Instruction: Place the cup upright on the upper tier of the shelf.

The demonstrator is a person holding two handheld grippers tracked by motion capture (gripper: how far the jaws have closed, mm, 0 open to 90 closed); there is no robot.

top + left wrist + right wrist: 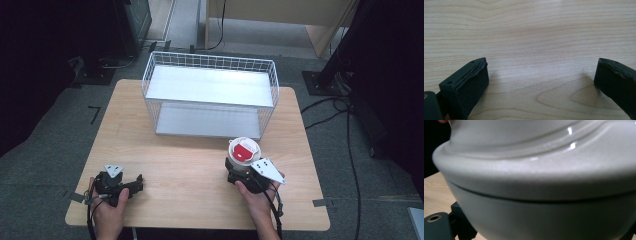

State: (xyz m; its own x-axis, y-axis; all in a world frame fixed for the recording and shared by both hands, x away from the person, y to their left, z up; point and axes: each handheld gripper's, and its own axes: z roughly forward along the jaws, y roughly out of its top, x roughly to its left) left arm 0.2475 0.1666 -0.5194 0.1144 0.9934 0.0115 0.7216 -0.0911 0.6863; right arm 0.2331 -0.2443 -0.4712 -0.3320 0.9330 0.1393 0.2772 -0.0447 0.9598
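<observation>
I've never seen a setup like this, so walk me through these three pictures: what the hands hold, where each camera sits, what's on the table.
A person sits at a wooden table, holding a two-jaw gripping tool in each hand. The high view looks down from above. The other two pictures come from cameras riding on the tools. The left gripper rests low over bare wood, jaws wide apart, holding nothing. The right gripper has its jaws around a white container with a red label on its lid, seen very close in its own camera. A white wire basket stands farther back.
</observation>
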